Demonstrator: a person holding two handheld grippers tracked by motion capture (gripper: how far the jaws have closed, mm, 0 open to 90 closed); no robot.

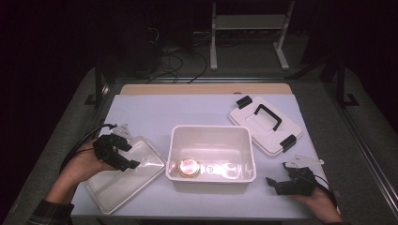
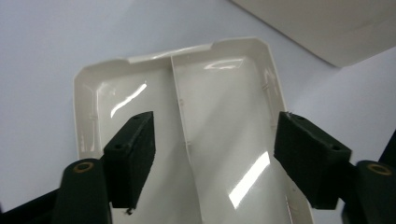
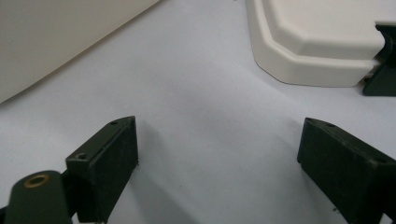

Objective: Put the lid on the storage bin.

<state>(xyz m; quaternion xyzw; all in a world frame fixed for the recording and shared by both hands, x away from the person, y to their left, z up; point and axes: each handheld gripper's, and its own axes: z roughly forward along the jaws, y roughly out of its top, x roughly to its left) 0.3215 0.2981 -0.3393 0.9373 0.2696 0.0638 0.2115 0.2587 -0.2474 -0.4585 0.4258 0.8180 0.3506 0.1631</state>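
High view puts my left gripper point(image 1: 123, 154), jaws parted and empty, over the shallow divided tray point(image 1: 141, 176) near the table's front-left corner; light, stiff, glossy plastic, so I'd pinch its rim.

We see a table point(image 1: 155, 110) covered by a pale sheet, with a strip of bare wood along its far edge at the top of the frame. At the centre of the high view a white tub point(image 1: 211, 157) stands on the sheet. To its left, in the lower left of the frame, a shallow divided tray point(image 1: 124, 173) lies at an angle. In the upper right, a white lid point(image 1: 264, 124) with a black handle and black clips lies flat, apart from the tub.
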